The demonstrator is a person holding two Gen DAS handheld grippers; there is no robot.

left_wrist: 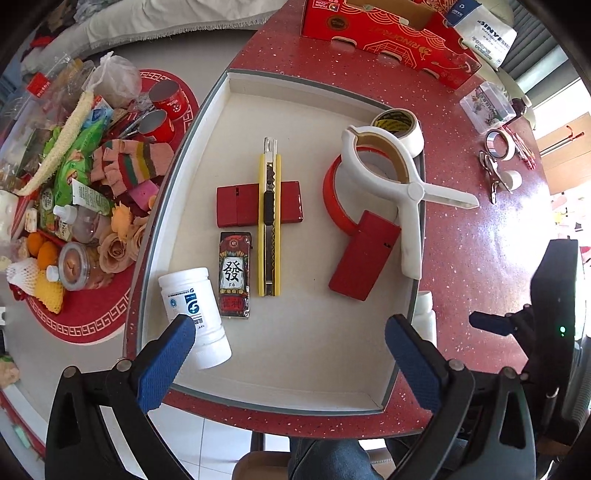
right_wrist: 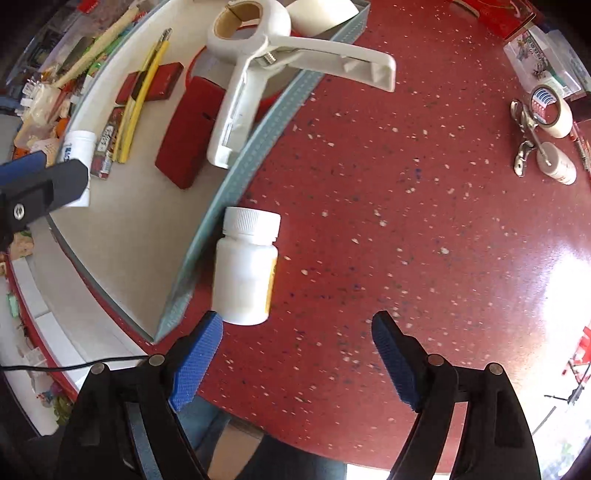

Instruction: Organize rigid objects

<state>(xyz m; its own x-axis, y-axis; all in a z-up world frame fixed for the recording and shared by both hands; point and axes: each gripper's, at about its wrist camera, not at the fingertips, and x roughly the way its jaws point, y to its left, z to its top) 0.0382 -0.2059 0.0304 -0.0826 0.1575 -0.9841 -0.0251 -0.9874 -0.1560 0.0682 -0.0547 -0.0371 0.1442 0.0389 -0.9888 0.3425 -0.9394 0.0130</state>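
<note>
A shallow white tray point(left_wrist: 325, 373) on the red table holds a yellow box cutter point(left_wrist: 269, 221), red boxes point(left_wrist: 364, 254), a mahjong-print pack point(left_wrist: 234, 273), tape rolls point(left_wrist: 399, 127), a big white clamp point(left_wrist: 399, 173) and a white bottle point(left_wrist: 194, 314) lying at its near left. My left gripper point(left_wrist: 290, 334) is open above the tray's near part, its left finger beside that bottle. My right gripper point(right_wrist: 297, 330) is open and empty over the table. A second white bottle point(right_wrist: 245, 269) lies just ahead of its left finger, outside the tray's right wall point(right_wrist: 236, 181).
On the table's far right lie a tape roll point(right_wrist: 552, 110), a metal clip point(right_wrist: 524, 125) and a small white bottle point(right_wrist: 559, 164). A red carton point(left_wrist: 384, 33) stands at the back. A cluttered red mat point(left_wrist: 92, 184) with food, gloves and cans lies left of the table.
</note>
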